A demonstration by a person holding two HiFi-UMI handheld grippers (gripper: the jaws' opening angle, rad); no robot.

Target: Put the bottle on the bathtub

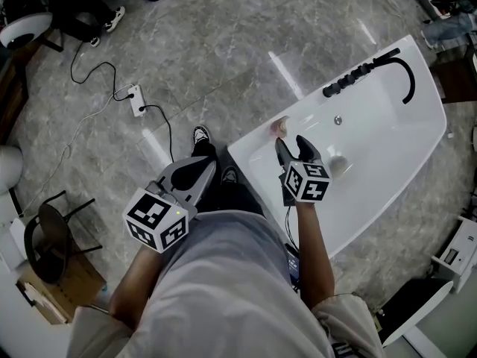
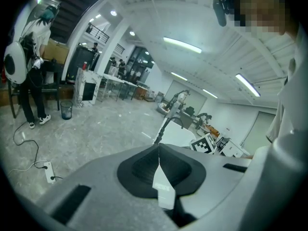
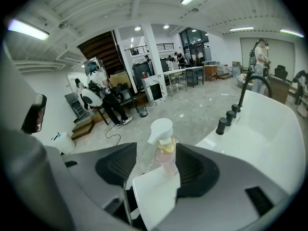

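Note:
A small bottle (image 1: 280,127) with a pink body and a white spray top stands upright on the near corner rim of the white bathtub (image 1: 417,148). My right gripper (image 1: 291,143) hangs just behind it, open. In the right gripper view the bottle (image 3: 166,153) stands ahead between the two dark pads (image 3: 116,170), and neither pad presses on it. My left gripper (image 1: 206,168) is held low beside the person's legs, over the floor to the left of the tub. Its jaws meet in the left gripper view (image 2: 159,152), shut on nothing.
A black curved faucet (image 1: 407,74) and a row of black knobs (image 1: 347,82) sit on the tub's far rim, with a drain (image 1: 337,120) and a round white object (image 1: 337,163) inside. A power strip (image 1: 138,101) with cables lies on the grey floor. A chair (image 1: 51,236) stands at left.

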